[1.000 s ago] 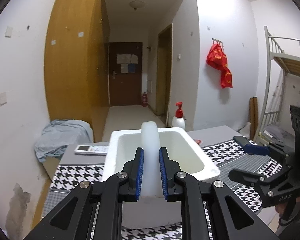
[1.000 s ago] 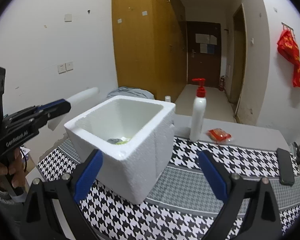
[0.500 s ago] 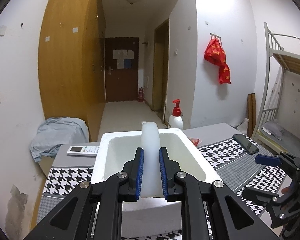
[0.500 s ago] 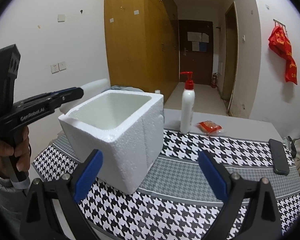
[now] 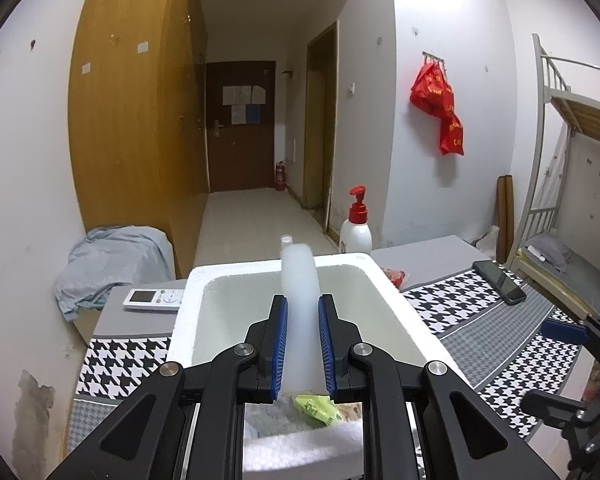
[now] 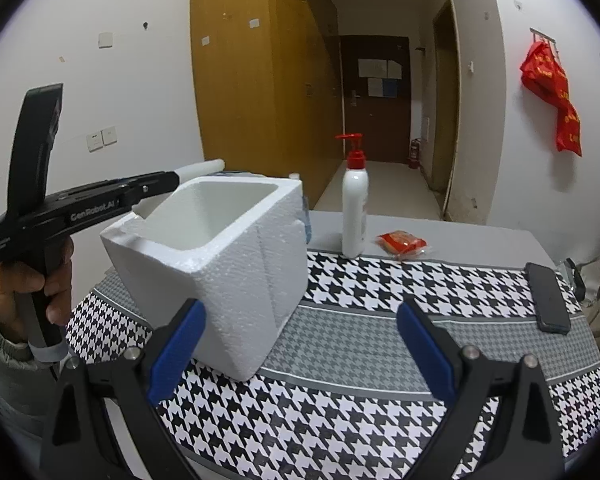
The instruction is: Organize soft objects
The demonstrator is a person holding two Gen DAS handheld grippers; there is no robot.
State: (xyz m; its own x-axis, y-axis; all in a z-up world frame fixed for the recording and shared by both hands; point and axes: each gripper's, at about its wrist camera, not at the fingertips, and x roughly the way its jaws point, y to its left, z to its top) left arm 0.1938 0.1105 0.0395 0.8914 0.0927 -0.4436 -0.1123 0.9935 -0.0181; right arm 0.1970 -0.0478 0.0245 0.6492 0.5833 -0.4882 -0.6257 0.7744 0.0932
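Soft white tube (image 5: 300,300) clamped over foam box (image 5: 392,300), not yet released.

Left gripper (image 5: 303,350) squeezed narrow on the pale, rounded tube, held above the open box at the table's (image 6: 380,344) left end; green packet (image 5: 316,408) and other soft items already inside near the close wall. Right gripper (image 6: 300,344) spread wide, empty, aimed at the houndstooth cloth beside the box's near corner. Likely risks: letting go too far forward, so the long tube tips over the far rim toward the remote (image 5: 152,299) at the back left edge; squashing or bending the tube under the tight pinch; knocking the light, unheld box along the cloth.
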